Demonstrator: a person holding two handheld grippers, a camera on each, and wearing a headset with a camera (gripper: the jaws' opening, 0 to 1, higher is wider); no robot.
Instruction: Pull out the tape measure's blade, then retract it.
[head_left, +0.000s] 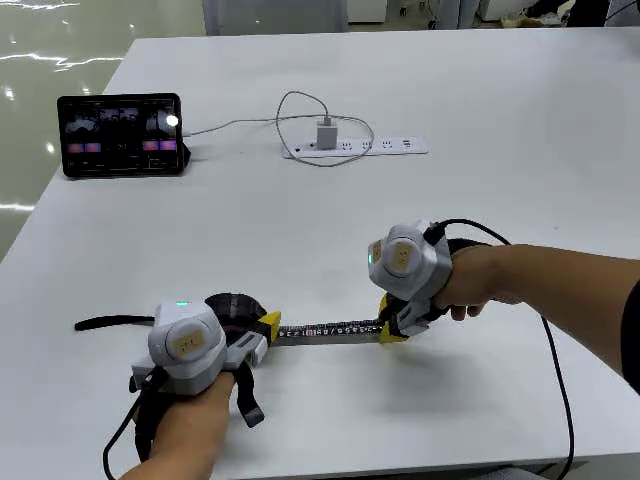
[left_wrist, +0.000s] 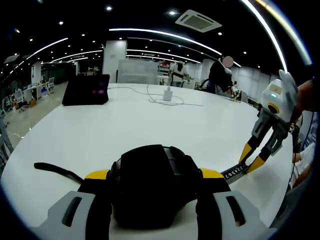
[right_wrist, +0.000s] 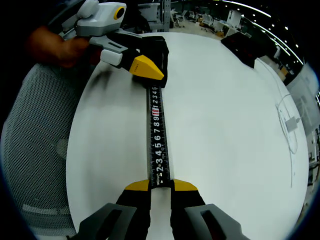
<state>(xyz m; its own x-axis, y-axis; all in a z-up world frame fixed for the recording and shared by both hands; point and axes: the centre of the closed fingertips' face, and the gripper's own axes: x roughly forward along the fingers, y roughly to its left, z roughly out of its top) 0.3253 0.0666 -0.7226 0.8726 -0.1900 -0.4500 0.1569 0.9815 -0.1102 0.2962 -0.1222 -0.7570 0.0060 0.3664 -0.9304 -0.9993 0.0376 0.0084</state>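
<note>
One tape measure, black case (head_left: 238, 310) flat on the white table (head_left: 470, 190), near the front edge.
- Blade (head_left: 325, 329) is out in a short run, lying along the tabletop from the case's mouth toward the person's right. Printed scale faces up in the right gripper view (right_wrist: 156, 130).
- Left gripper (head_left: 257, 326) is clamped on the case, one yellow-tipped jaw on each side of it.
- Right gripper (head_left: 390, 331) is pinched together on the blade's free end; its tips meet over the strip.
- Black wrist strap (head_left: 110, 322) trails from the case to the left.
- Farther back: tablet (head_left: 122, 135), power strip (head_left: 380, 147) with a charger (head_left: 327, 133) plugged in, all well apart from the work.

Progress, by my reading: the pull-out is under way, with only a modest length drawn. More extension may follow. Retraction has not begun.
</note>
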